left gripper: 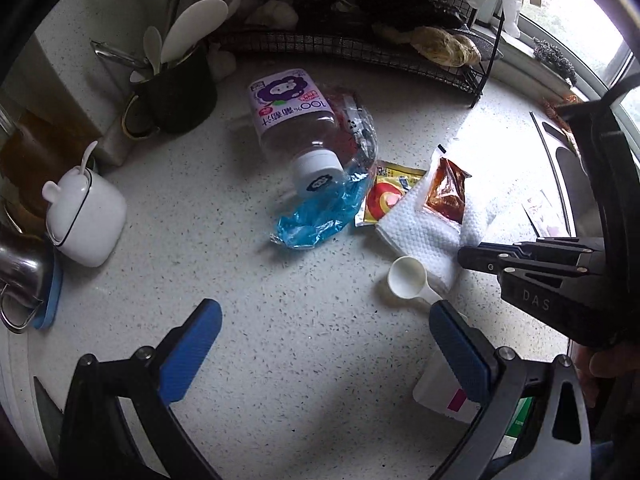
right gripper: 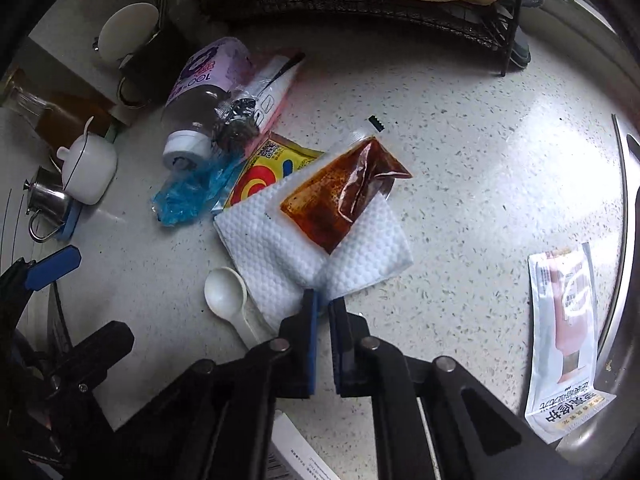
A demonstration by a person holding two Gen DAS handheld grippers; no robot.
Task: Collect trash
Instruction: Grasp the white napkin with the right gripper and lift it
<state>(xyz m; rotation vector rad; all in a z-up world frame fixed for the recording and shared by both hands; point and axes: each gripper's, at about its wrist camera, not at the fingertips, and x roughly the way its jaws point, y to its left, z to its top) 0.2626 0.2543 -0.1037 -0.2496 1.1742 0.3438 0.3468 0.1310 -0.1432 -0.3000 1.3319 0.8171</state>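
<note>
From the left wrist camera, I am holding the left gripper [left gripper: 324, 344] wide apart above the speckled countertop [left gripper: 248, 360], nothing between its blue pads. The trash is lying ahead of it: a capped plastic bottle [left gripper: 296, 128] at twelve o'clock, a blue plastic wrapper [left gripper: 320, 216] just below it, a yellow sachet [left gripper: 386, 196] and a red sauce packet [left gripper: 446, 192] toward one o'clock, the packet resting on a white paper towel [left gripper: 424, 236]. A white plastic scoop [left gripper: 408, 280] is sitting against the towel's near edge. The right gripper [left gripper: 472, 258] is reaching in from three o'clock, its tips at the towel's corner.

From the right wrist camera, I am pinching the right gripper [right gripper: 324, 300] narrow on the near corner of the paper towel [right gripper: 280, 240], at six o'clock of the sauce packet [right gripper: 344, 192], with the fabric bunching between the pads. A further sachet [right gripper: 568, 320] is lying at four o'clock beside a metal sink rim [right gripper: 624, 264].

I judge the pick-up of the towel to be in hand; lifting next calls for care, since the packet riding on it could slide off.
</note>
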